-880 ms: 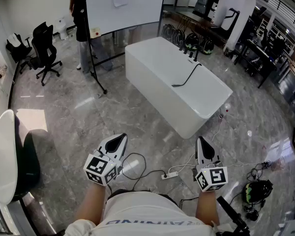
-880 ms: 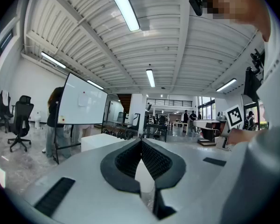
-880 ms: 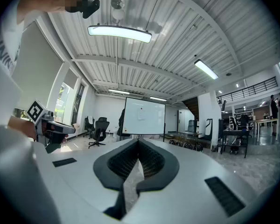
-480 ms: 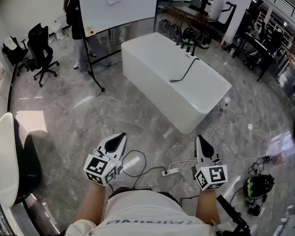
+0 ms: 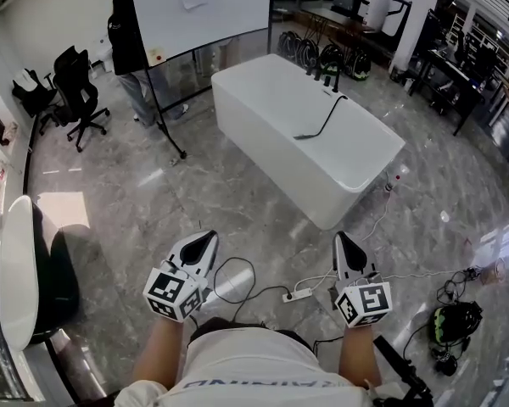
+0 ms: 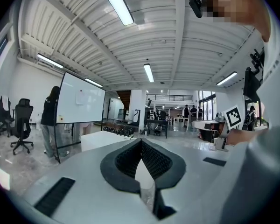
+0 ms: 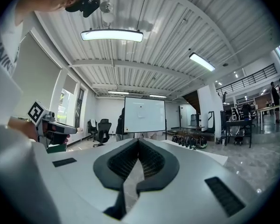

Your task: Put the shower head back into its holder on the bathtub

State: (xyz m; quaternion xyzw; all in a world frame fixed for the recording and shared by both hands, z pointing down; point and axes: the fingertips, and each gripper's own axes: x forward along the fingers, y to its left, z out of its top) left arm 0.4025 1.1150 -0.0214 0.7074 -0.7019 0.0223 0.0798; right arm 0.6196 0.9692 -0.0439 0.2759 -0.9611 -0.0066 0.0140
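Shower head lying loose on the white tub, well ahead of my 2 closed grippers.

Shower head (image 5: 301,136): dark, slim, at the end of a black hose (image 5: 327,115) that runs from the black taps (image 5: 326,76) at the far end of the tub (image 5: 271,155). It's too small to tell its shape, the holder, or whether it sits on the rim or inside. Count: 1 tub, 1 head, 2 black office chairs (image 5: 83,100), 1 whiteboard (image 5: 199,7), 1 person (image 5: 125,36) half hidden by it. Left gripper (image 5: 208,238) & right gripper (image 5: 343,242): jaws pressed together, nothing betw. them.
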